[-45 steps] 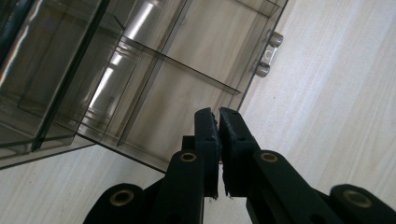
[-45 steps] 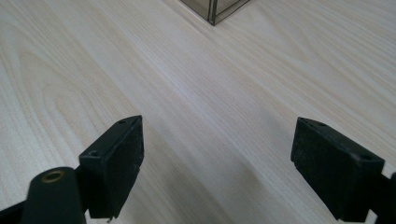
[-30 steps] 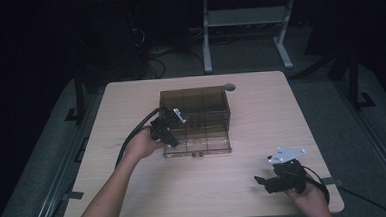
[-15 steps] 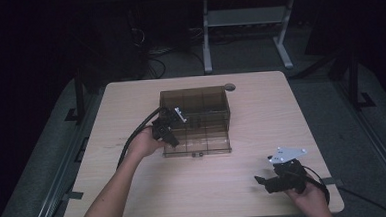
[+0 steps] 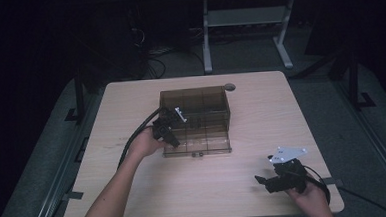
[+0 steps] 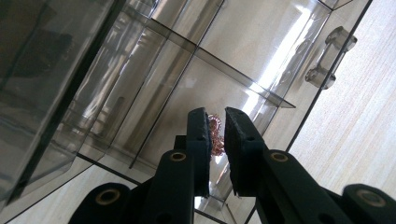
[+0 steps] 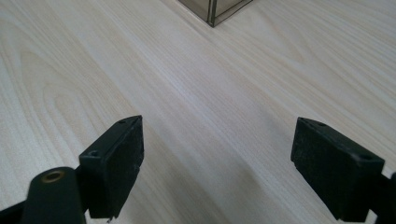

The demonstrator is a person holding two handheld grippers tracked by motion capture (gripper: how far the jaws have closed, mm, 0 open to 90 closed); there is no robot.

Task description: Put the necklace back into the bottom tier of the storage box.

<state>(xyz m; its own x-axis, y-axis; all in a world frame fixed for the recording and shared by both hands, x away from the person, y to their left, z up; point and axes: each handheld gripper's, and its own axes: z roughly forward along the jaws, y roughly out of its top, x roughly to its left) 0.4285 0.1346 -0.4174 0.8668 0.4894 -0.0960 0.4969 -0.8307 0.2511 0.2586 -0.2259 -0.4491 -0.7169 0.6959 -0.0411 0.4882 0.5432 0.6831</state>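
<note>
A smoky clear plastic organizer box (image 5: 194, 99) stands mid-table with its divided drawer (image 5: 205, 140) pulled out toward me. My left gripper (image 5: 170, 135) hovers at the drawer's left end. In the left gripper view its jaws (image 6: 215, 126) are nearly closed on a small pink coiled ring (image 6: 215, 135), held over a drawer compartment (image 6: 187, 107). My right gripper (image 5: 265, 181) rests low near the table's front right, apart from the box. In the right gripper view (image 7: 217, 163) its jaws stand wide apart over bare wood with nothing between them.
The drawer's clear handle (image 6: 327, 58) juts from its front. A round cable grommet (image 5: 229, 87) sits in the wooden table (image 5: 282, 124) behind the box. A corner of the box (image 7: 212, 14) shows ahead of the right gripper. Beyond the table stand a dark floor and a metal frame (image 5: 246, 20).
Almost nothing differs; the left hand has stayed at the drawer's left end with only a slight shift, and the right gripper has kept still.
</note>
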